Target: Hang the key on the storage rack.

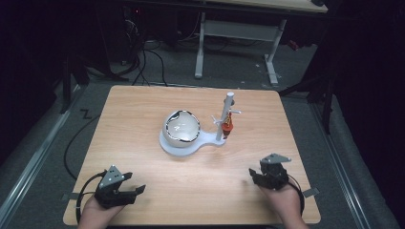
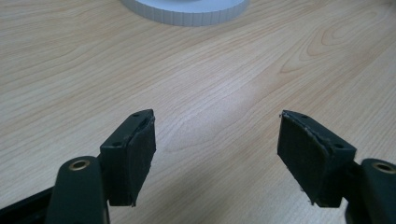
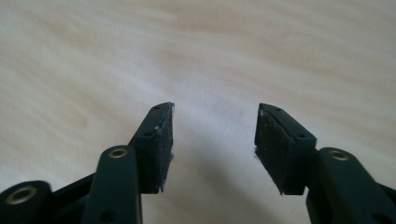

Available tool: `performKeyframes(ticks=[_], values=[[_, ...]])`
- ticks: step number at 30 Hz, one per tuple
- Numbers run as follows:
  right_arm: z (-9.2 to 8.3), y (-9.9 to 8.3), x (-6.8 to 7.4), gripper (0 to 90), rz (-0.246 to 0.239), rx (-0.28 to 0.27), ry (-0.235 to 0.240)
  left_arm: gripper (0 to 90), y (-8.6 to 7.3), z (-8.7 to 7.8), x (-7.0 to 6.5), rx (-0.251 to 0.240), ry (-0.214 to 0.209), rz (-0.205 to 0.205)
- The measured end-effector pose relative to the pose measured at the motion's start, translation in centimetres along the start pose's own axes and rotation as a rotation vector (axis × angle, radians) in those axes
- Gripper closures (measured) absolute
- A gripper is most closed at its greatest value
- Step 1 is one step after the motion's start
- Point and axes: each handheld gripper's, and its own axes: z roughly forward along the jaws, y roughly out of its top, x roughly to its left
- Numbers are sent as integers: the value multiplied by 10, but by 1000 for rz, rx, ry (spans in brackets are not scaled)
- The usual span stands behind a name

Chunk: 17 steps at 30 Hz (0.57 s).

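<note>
two grippers low at the near edge of the table (image 1: 191, 191), one in each hand. left gripper (image 1: 135, 182): wide open, nothing between the pads, just bare wood under them. right gripper (image 1: 255, 172): open too, not as wide, also empty.

farther out, up the middle of the table: shiny bowl (image 1: 181, 126) sitting on a white base (image 1: 210, 138). well apart from both grippers, ahead of them. up and to the right from the left gripper, up and to the left from the right one. long way of the base: across the table, from the bowl on the left to a thin white post (image 1: 224, 117) on the right. post straight up, with a small orange thing (image 1: 227, 126) hanging beside it, too small to name.

probably nearer the bowl: the left gripper. nearer the post: the right.

seen from the left gripper (image 2: 217, 126): ridged edge of the white base (image 2: 187, 11) at the top, straight ahead. seen from the right gripper (image 3: 215, 116): blurry wood past the pads. whole bowl and post clear from the high view.
</note>
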Motion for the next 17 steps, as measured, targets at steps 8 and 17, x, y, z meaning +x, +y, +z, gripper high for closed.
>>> performKeyframes(ticks=[8, 17], values=[[8, -23, 6, 305, -9, 19, 16, 285, 3, 8, -1, 8, -12, 2], [11, -26, 3, 299, -7, -11, 26, 282, 8, 13, 1, -7, 17, -10]])
